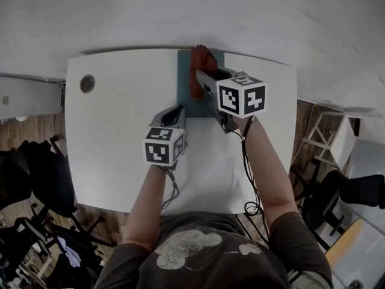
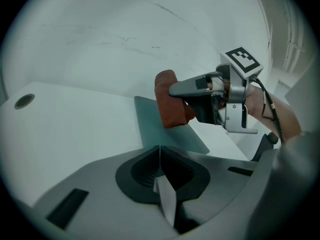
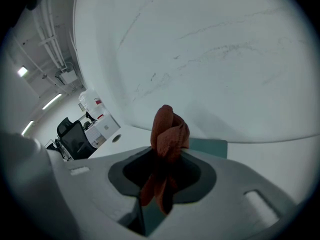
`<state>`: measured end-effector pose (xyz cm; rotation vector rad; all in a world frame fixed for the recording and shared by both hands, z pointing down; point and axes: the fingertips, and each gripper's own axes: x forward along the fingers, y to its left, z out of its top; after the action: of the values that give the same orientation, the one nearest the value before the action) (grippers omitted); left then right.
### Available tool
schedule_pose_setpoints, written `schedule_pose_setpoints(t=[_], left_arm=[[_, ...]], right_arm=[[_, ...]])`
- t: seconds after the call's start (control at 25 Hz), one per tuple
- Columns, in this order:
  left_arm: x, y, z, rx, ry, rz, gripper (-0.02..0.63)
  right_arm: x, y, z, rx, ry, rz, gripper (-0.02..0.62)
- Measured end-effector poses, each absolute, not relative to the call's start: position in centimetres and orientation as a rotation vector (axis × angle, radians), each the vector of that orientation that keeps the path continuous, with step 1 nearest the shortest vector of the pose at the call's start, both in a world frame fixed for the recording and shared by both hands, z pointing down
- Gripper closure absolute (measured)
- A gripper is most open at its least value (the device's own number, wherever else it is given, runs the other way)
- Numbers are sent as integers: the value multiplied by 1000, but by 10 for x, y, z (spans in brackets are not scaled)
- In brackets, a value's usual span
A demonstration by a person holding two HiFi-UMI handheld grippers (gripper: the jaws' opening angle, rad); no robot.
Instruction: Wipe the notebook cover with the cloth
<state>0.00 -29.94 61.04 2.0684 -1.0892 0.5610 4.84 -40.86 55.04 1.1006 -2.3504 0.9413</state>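
Observation:
A teal notebook point(image 1: 210, 104) lies flat at the far middle of the white table point(image 1: 120, 137). My right gripper point(image 1: 202, 77) hangs over it, shut on a rust-red cloth point(image 1: 198, 65) that bunches out past the jaws. From the right gripper view the cloth point(image 3: 169, 130) fills the jaws of the right gripper point(image 3: 162, 159), with the notebook point(image 3: 212, 146) behind it. My left gripper point(image 1: 178, 111) is shut at the notebook's near left corner. In the left gripper view its jaws point(image 2: 159, 152) meet with nothing between them; beyond lie the notebook point(image 2: 172, 136), the cloth point(image 2: 169, 106) and the right gripper point(image 2: 176, 89).
A round cable grommet point(image 1: 88, 83) sits in the table's far left corner. A white wall rises right behind the far edge. Dark office chairs point(image 1: 36, 173) stand on the floor at left, another chair point(image 1: 346, 197) and a white shelf point(image 1: 337, 138) at right.

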Motion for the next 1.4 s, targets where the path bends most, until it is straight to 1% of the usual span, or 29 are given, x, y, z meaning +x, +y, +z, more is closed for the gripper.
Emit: schedule_pose_setpoints(t=[0.64, 0.8, 0.96, 1.08, 1.16, 1.4], left_arm=[[-3, -297, 611, 2049, -1104, 582, 606], [16, -297, 615, 2022, -1077, 558, 606], [-3, -316, 612, 2006, -1148, 514, 606], [-7, -308, 613, 2007, -1084, 494, 606], [-9, -303, 614, 1982, -1057, 483, 606], [-1, -304, 612, 1986, -1093, 491, 606]], right_arm=[[-8, -431, 564, 971, -2380, 959, 486], [12, -438, 566, 1052, -2362, 979, 486], [-15, -464, 544, 1174, -2440, 1068, 486], [-21, -461, 555, 1161, -2388, 1016, 486], [-22, -458, 562, 1131, -2380, 1053, 486], [-14, -463, 568, 1087, -2341, 1042, 486]])
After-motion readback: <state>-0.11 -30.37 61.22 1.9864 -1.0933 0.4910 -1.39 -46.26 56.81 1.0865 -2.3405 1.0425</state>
